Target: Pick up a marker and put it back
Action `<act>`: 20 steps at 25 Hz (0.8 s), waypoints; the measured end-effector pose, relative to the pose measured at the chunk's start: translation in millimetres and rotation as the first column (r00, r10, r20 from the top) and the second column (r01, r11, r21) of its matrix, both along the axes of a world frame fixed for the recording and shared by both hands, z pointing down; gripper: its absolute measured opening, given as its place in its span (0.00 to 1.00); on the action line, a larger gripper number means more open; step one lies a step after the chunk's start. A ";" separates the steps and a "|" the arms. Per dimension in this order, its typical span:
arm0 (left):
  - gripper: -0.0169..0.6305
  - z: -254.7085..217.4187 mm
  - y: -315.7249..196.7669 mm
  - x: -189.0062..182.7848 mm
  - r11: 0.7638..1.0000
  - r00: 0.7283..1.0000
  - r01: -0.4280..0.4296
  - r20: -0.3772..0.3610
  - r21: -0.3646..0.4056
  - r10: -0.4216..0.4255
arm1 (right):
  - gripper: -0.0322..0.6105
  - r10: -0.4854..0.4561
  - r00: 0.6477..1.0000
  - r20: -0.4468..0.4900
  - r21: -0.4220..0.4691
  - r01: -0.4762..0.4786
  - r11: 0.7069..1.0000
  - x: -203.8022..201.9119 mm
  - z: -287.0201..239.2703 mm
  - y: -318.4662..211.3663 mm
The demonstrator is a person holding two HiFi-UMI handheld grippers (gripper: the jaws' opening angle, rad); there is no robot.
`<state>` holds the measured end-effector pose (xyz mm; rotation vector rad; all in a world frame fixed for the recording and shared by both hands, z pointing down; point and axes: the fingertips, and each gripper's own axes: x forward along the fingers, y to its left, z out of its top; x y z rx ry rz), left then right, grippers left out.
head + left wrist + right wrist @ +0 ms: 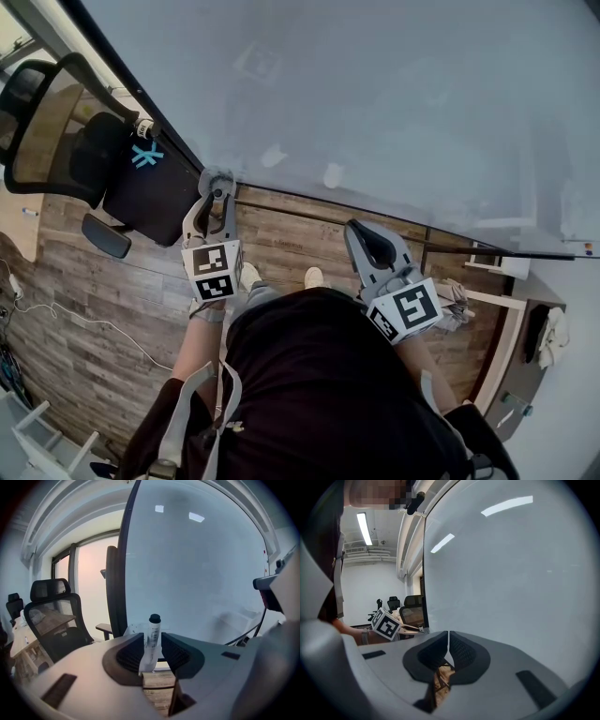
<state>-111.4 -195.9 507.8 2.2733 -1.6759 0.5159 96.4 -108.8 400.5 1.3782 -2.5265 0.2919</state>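
A white marker (151,641) with a black cap stands upright between the jaws of my left gripper (152,651), close in front of the whiteboard (197,573). The pads sit slightly apart from the barrel, with a slim gap on the right side, so the gripper is open around it. From the head view, the left gripper (217,185) reaches the whiteboard's (375,94) lower edge. My right gripper (364,236) is held beside it, lower right, also facing the board. Its jaws (448,637) are shut with nothing between them.
A black mesh office chair (56,131) stands at the left, next to a dark panel with a blue mark (145,155). A black rail (309,214) runs along the board's foot over wood flooring (103,291). A white cable (84,323) lies on the floor at left.
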 end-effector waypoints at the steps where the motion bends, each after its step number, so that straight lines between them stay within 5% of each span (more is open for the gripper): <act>1: 0.21 0.0 -1.7 -0.8 1.000 1.000 0.005 0.005 0.003 -0.005 | 0.08 0.002 1.000 0.001 -0.001 -0.002 1.000 0.5 0.4 -0.2; 11: 0.14 -2.4 -4.9 -5.0 1.000 1.000 0.016 0.016 -0.020 -0.016 | 0.08 -0.004 1.000 0.012 0.000 0.004 1.000 1.7 -0.2 -1.3; 20: 0.14 -28.0 -9.4 -4.5 0.999 1.000 0.004 0.019 0.036 -0.005 | 0.08 -0.039 0.999 0.028 0.014 0.038 0.999 -1.1 -4.5 -6.8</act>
